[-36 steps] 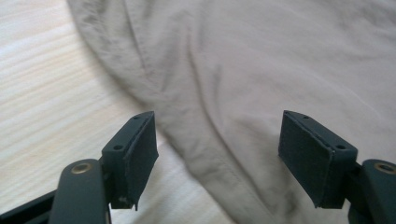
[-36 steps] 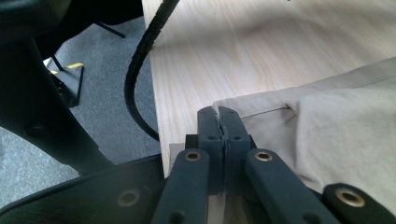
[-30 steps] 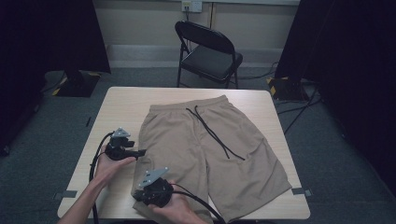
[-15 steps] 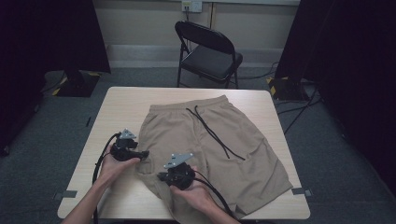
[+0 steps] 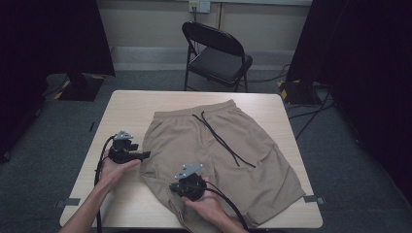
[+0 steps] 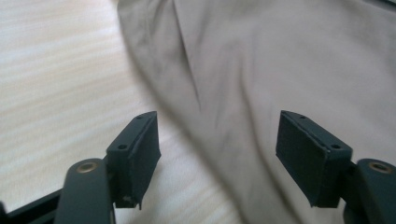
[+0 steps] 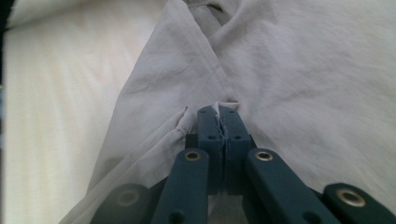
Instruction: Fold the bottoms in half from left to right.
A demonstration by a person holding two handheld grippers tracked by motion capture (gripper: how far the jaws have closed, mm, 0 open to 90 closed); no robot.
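Both tongs sit at the near-left part of the table (image 5: pixel 145 99) in the high view: the left tongs (image 5: pixel 145 156) rest by the left edge of the tan shorts (image 5: pixel 228 160), and the right tongs (image 5: pixel 176 187) are down on the near-left leg of the garment. From up there the shorts lie spread flat across the middle of the table, waistband toward the far side, black drawstring (image 5: pixel 221 138) trailing down the front, with a folding chair (image 5: pixel 218 53) standing beyond. Through the left gripper view the left tongs (image 6: pixel 217 154) are released, jaws wide apart, hovering over the seam where the shorts (image 6: pixel 280 70) meet bare wood, gripping nothing. Through the right gripper view the right tongs (image 7: pixel 218 119) are clenched on a pinch of the shorts (image 7: pixel 303 70), a bunched fold of hem gathered right at the tips. I'd judge the folding has barely begun: one leg edge is caught and slightly rucked, nothing is folded over yet, and the left side is not yet gripped.
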